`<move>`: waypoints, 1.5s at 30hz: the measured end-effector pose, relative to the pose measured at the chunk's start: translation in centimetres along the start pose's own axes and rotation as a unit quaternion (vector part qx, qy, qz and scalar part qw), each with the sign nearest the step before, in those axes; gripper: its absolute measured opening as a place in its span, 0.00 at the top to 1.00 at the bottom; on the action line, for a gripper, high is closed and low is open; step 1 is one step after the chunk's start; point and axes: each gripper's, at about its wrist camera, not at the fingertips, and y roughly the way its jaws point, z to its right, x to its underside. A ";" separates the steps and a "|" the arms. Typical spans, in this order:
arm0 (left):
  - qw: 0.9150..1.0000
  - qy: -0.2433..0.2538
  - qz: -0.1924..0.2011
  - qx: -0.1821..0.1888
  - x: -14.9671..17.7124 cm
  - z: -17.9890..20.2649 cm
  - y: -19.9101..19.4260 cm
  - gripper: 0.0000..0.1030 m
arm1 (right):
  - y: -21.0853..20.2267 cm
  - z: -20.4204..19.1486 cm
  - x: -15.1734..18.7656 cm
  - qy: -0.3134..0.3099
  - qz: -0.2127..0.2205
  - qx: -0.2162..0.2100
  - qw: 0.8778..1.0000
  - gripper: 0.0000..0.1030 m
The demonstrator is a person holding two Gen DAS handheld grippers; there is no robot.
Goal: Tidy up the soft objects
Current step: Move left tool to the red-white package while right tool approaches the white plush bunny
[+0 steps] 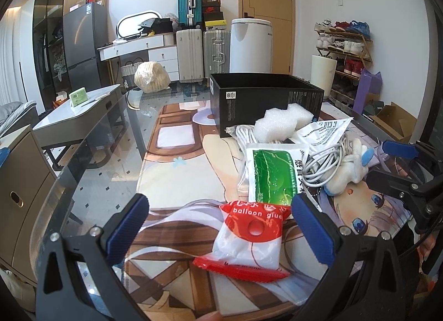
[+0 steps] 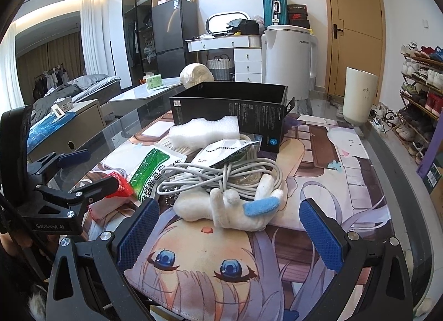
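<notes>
A red and white "balloon glue" packet (image 1: 249, 240) lies flat between the wide-apart fingers of my open left gripper (image 1: 221, 227), untouched by either pad. Behind it lie a green and white sachet (image 1: 272, 175), a coil of white cable (image 1: 324, 163), a white foam block (image 1: 285, 123) and a silvery pouch (image 1: 325, 130). A white plush toy with a blue ear (image 2: 235, 207) lies on its side just ahead of my open right gripper (image 2: 229, 227). An open black box (image 2: 229, 110) stands behind the pile. The cable (image 2: 221, 175) rests against the plush.
Everything sits on a printed anime mat (image 2: 210, 260) over a glass table (image 1: 91, 182). A white cylinder (image 2: 358, 96) stands at the far right of the table. A low grey side table (image 1: 80, 110) is beyond the left edge, a shoe rack (image 2: 423, 85) to the right.
</notes>
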 end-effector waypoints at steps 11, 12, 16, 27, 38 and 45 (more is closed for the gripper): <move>1.000 0.003 -0.006 0.001 0.3 0.0 0.3 0.00 | 0.3 -0.3 0.1 -0.004 -0.010 -0.006 1.000 0.00; 1.000 0.003 -0.007 0.001 0.3 0.0 0.3 0.00 | 0.4 -0.3 0.2 -0.003 -0.013 -0.010 1.000 0.00; 1.000 0.003 -0.009 0.001 0.4 0.0 0.4 0.00 | 0.8 -0.4 0.3 -0.005 -0.019 -0.011 1.000 0.00; 1.000 0.003 -0.008 0.005 0.5 -0.1 0.3 0.00 | 0.7 0.2 0.2 0.003 -0.017 -0.006 1.000 0.00; 1.000 -0.005 0.008 0.013 0.4 -0.2 -0.3 0.00 | 0.6 1.0 0.3 0.027 0.004 0.009 1.000 0.00; 0.999 -0.021 0.039 0.014 0.7 -0.5 -0.6 0.00 | 1.6 0.7 0.5 0.027 0.000 0.005 1.000 0.00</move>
